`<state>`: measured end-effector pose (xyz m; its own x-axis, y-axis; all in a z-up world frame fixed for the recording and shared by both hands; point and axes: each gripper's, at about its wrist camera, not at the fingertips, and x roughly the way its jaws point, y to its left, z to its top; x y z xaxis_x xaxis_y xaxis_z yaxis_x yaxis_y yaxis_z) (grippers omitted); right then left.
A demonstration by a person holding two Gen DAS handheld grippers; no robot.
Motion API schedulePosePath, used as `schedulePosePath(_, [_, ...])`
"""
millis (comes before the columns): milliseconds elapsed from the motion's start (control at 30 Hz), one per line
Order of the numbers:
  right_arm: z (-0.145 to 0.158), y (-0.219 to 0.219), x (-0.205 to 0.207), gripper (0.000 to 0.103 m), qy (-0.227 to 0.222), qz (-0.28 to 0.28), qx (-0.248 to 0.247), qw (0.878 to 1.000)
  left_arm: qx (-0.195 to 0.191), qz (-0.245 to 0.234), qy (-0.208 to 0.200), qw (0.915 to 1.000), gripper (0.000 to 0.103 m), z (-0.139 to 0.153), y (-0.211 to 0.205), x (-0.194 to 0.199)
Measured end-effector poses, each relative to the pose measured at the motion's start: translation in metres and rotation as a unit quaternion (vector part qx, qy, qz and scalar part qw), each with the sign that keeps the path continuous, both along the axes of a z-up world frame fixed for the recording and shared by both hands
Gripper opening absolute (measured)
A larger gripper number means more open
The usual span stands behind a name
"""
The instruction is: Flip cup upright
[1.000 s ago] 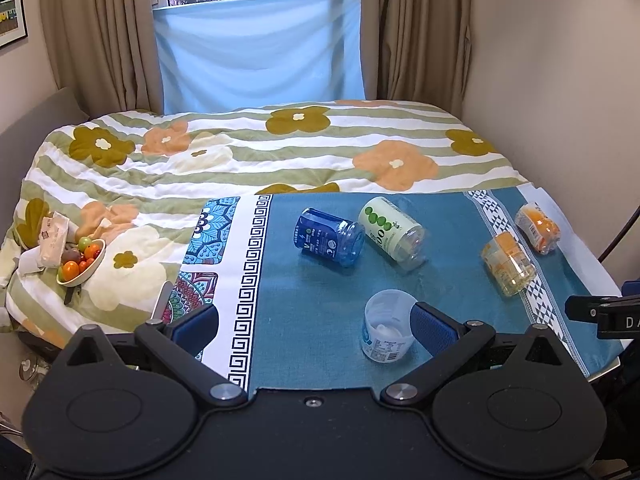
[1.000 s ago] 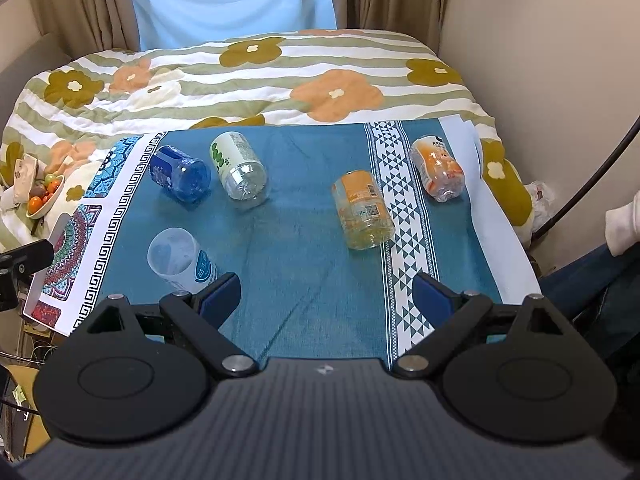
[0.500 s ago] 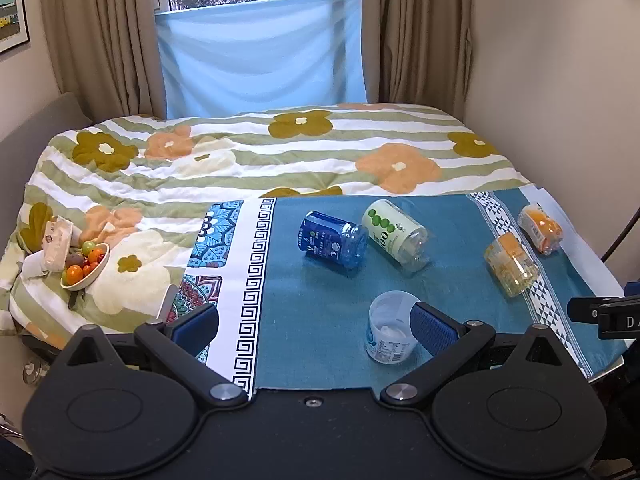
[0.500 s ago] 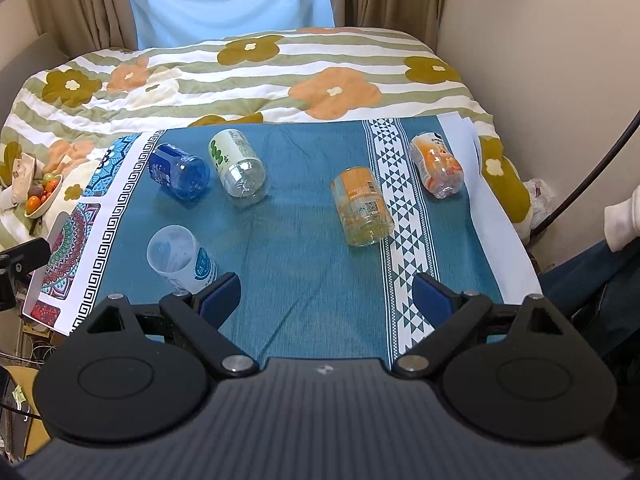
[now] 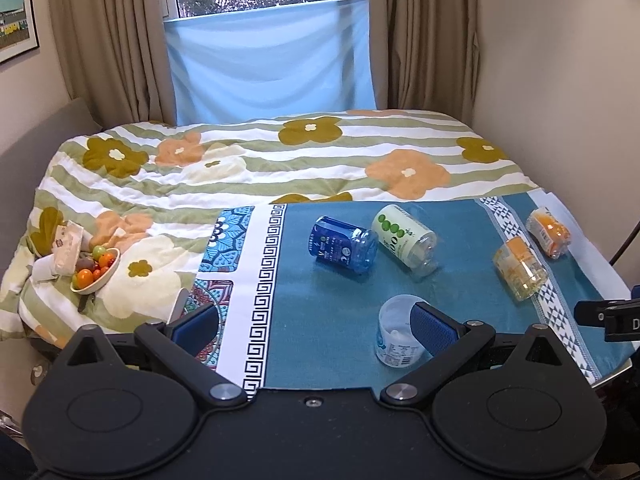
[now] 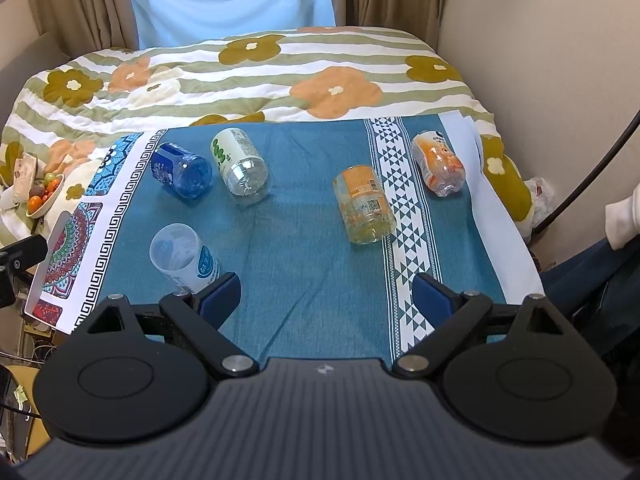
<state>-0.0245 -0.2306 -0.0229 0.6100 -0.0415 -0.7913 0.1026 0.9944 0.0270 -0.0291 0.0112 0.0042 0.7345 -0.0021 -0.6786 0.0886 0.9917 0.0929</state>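
Several plastic cups lie on their sides on a teal cloth (image 5: 320, 312) (image 6: 304, 240). A white-and-blue cup (image 5: 396, 332) (image 6: 182, 258) lies nearest, its open mouth showing in the left wrist view. A blue cup (image 5: 344, 244) (image 6: 180, 170), a white cup with green dots (image 5: 404, 240) (image 6: 240, 166) and two orange cups (image 5: 520, 268) (image 6: 362, 204) (image 5: 548, 232) (image 6: 438, 164) lie farther back. My left gripper (image 5: 314, 326) is open and empty; its right finger (image 5: 434, 328) overlaps the nearest cup. My right gripper (image 6: 326, 300) is open and empty, behind the cloth's near edge.
The cloth lies on a bed with a flowered quilt (image 5: 260, 168). A bowl of fruit (image 5: 94, 270) (image 6: 42, 194) and a packet sit at the left edge. A wall (image 5: 560, 80) is on the right, curtains and a window behind. A dark cable (image 6: 592, 172) hangs at right.
The left gripper has risen or tilted up a little, so more window shows. The right gripper has edged slightly forward. No cup has moved.
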Motion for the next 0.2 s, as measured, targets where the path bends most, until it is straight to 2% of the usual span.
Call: schedulePosePath(200, [-0.0004,0.0005,-0.0019,0.103,-0.001,-0.002,-0.001,1.000,0.001,-0.001,-0.006,1.0000,0.103,-0.0002,0.0001,-0.0026])
